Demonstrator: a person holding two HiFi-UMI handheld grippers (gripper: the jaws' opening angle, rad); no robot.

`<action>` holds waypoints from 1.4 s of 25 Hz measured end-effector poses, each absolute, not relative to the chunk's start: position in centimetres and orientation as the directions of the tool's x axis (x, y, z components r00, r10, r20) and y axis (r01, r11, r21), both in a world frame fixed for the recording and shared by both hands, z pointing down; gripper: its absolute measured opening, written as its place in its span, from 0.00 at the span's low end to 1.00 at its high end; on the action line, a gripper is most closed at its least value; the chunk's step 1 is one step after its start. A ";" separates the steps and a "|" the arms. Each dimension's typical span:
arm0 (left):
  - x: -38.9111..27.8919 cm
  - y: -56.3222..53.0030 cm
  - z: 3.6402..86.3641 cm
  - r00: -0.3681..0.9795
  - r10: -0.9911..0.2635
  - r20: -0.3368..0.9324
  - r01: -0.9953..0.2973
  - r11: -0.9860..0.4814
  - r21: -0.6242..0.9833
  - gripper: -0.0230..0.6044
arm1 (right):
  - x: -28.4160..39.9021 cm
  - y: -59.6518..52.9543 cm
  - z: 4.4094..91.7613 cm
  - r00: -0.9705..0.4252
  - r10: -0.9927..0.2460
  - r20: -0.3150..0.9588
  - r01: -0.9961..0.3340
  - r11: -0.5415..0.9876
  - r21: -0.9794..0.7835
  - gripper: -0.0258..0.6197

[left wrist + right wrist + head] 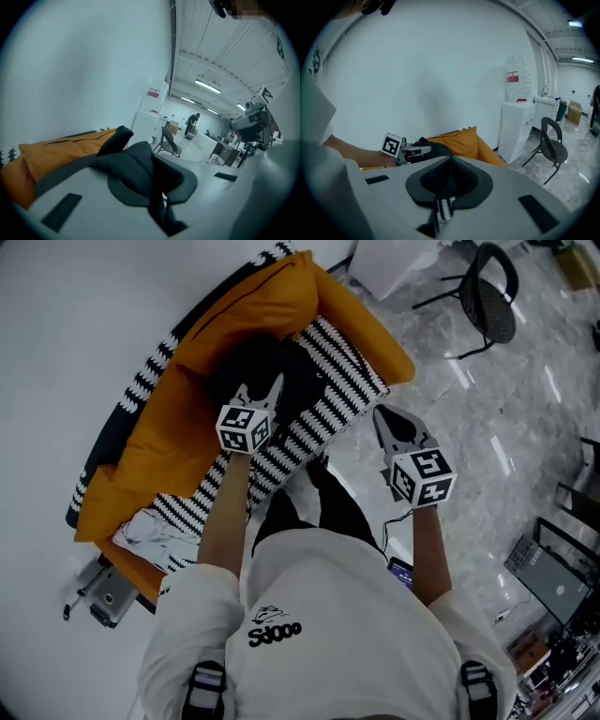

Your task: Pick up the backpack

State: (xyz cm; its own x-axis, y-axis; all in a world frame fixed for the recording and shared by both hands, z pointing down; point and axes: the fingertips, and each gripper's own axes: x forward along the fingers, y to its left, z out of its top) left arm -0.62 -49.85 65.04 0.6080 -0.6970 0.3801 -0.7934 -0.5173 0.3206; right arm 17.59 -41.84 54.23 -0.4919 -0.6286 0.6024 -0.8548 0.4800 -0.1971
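The black backpack (281, 367) lies on an orange sofa (272, 296), partly over a black-and-white striped blanket (328, 390). My left gripper (272, 388) reaches onto it from the near side. In the left gripper view its jaws (152, 171) are shut on bunched black fabric of the backpack (133, 168), and a black strap (116, 139) rises behind them. My right gripper (380, 415) hangs to the right of the sofa's edge, above the floor, apart from the backpack. Its jaws (451, 173) are shut with nothing between them. From there I see the left gripper (424, 151) on the backpack (439, 149).
A white wall runs behind the sofa. A black chair (492, 296) and a white water dispenser (518, 126) stand on the marble floor to the right. A grey device (108, 596) lies by the sofa's near left corner. A laptop (553, 582) sits at the lower right.
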 end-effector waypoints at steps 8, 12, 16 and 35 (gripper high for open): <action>1.0 -48.4 62.2 0.676 -0.655 0.339 -0.737 -0.595 0.320 0.10 | 16.9 -39.4 52.9 -0.440 -0.685 0.581 -0.890 0.417 -0.183 0.09; 1.6 -47.1 61.2 0.709 -0.628 0.322 -0.706 -0.623 0.337 0.10 | 17.1 -37.9 52.3 -0.400 -0.717 0.571 -0.912 0.372 -0.171 0.09; 1.4 -45.2 59.8 0.738 -0.606 0.298 -0.675 -0.651 0.348 0.10 | 17.2 -36.6 51.4 -0.370 -0.741 0.560 -0.927 0.339 -0.163 0.09; -1.2 -37.7 44.7 0.836 -0.540 0.099 -0.547 -0.805 0.231 0.10 | 12.9 -30.2 42.0 -0.314 -0.858 0.406 -0.946 0.320 -0.055 0.09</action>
